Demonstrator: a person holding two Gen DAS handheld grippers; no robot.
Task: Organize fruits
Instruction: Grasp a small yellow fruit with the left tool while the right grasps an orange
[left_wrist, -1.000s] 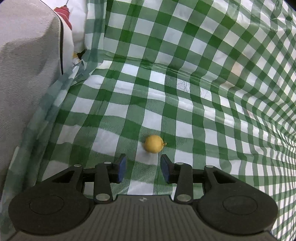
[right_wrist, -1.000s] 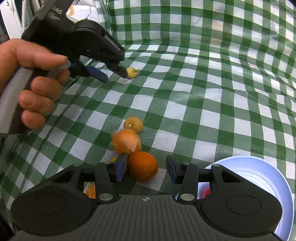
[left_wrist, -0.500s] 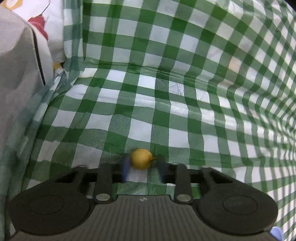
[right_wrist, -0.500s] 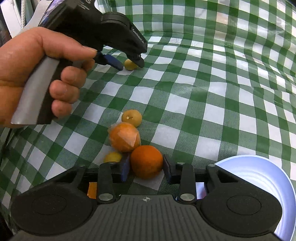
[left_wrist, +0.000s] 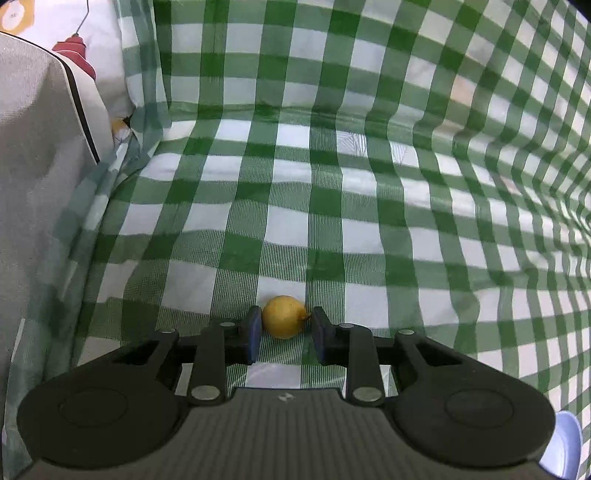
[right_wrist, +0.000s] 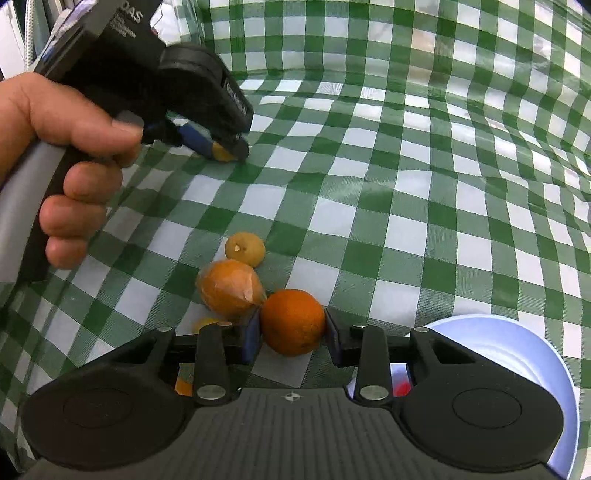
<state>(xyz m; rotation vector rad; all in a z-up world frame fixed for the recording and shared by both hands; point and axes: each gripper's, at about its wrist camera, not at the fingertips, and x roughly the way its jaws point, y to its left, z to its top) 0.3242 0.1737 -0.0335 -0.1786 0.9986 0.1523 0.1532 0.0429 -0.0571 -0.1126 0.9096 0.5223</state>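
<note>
- We see the left gripper (left_wrist: 284, 332) pointing down at the green-and-white checked cloth (left_wrist: 369, 221), its 2 blue pads closed to a narrow gap around 1 small yellow fruit (left_wrist: 283, 321).
- The yellow fruit sits right at the pad tips, the left pad against its side and the stem end touching the right pad; it looks pinched, low against the cloth.
- From the right wrist view, that same left gripper (right_wrist: 225, 149) is held in a hand (right_wrist: 70, 177), and a bit of yellow shows between its tips near the far left of the cloth.
- The right gripper (right_wrist: 291, 336) has its 2 pads pressed on either side of 1 bare orange (right_wrist: 292, 321), which fills the gap between them and rests on the cloth.
- Just left of the orange lies 1 orange wrapped in clear film (right_wrist: 231, 288), touching the left pad's outer side.
- Beyond that sits 1 pale yellow round fruit (right_wrist: 245, 248), close to the wrapped one.
- 1 more small yellow piece (right_wrist: 205, 325) peeks out beside the left finger, and something orange shows under the gripper body; we cannot tell what it is.
- 1 pale blue bowl (right_wrist: 517, 354) stands to the right of the gripper, with something red partly hidden inside it.
- At the left edge of the left wrist view stands 1 grey fabric surface (left_wrist: 40, 184).
</note>
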